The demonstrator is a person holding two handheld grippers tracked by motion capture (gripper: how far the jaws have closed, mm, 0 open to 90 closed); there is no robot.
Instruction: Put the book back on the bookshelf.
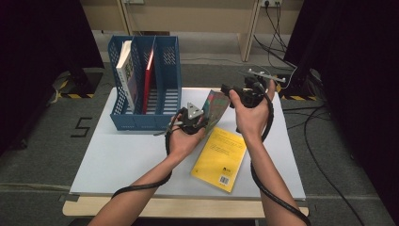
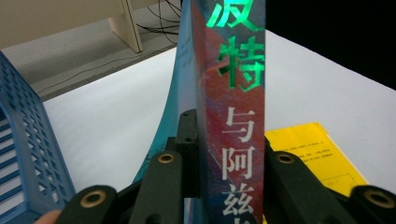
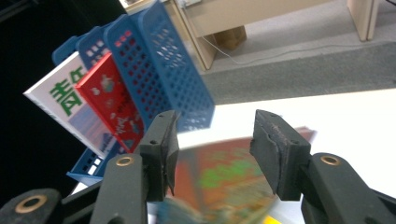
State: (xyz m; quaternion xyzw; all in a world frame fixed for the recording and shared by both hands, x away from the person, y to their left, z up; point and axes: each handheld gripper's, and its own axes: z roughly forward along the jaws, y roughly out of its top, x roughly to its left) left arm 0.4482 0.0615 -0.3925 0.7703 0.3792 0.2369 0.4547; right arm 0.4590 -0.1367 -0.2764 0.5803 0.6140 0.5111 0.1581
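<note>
Two books already stand in the blue file rack; the colourful book is clamped upright in the left tool, above the desk. Right tool gapes empty. Yellow book awaits.

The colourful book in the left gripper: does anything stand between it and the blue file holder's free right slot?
Nothing visible does. The colourful book, clamped in the left gripper, stands just right of the blue file holder, whose right slot is free.

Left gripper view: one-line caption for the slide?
Left claw clamped on the spine of a colourful book held upright over the white table, blue file rack at left, yellow book behind.
</note>
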